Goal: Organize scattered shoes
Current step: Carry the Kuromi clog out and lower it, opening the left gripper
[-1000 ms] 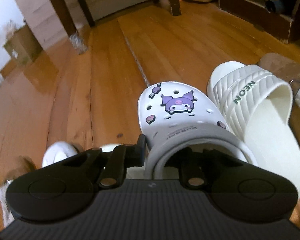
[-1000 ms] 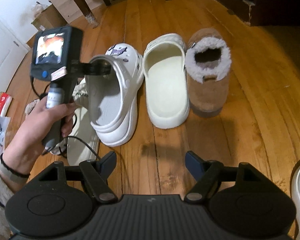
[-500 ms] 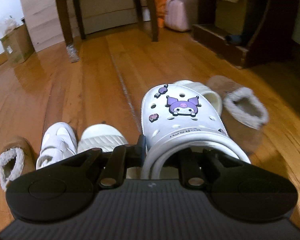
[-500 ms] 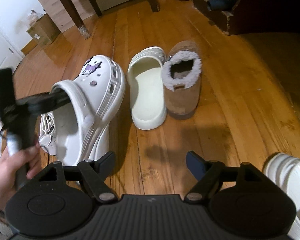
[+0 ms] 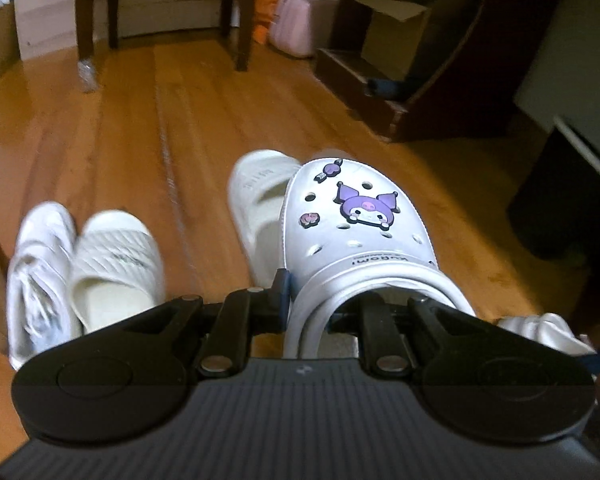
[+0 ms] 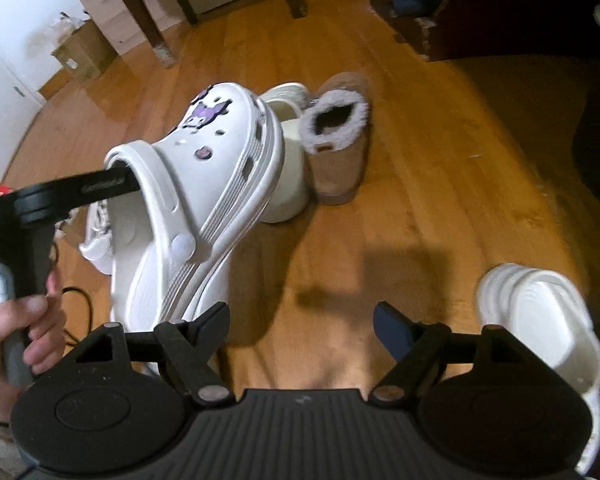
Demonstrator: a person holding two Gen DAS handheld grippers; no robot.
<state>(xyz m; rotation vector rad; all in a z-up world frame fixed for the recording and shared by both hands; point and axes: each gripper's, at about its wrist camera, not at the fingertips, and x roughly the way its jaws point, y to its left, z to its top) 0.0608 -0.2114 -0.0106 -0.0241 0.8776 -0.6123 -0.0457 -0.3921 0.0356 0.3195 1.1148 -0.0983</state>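
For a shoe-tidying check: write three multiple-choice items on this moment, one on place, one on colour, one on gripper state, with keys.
1. Where is the white clog?
A. flat on the floor
B. lifted by the left gripper
C. inside the fur-lined slipper

2. What colour is the clog's cartoon charm?
A. purple
B. green
C. red

3. How is the right gripper?
A. shut on a slipper
B. shut on nothing
C. open, holding nothing

Answers: 1 B, it hangs tilted above the floor on the left gripper; 2 A, purple head and ears; 3 C, only floor shows between its fingers.
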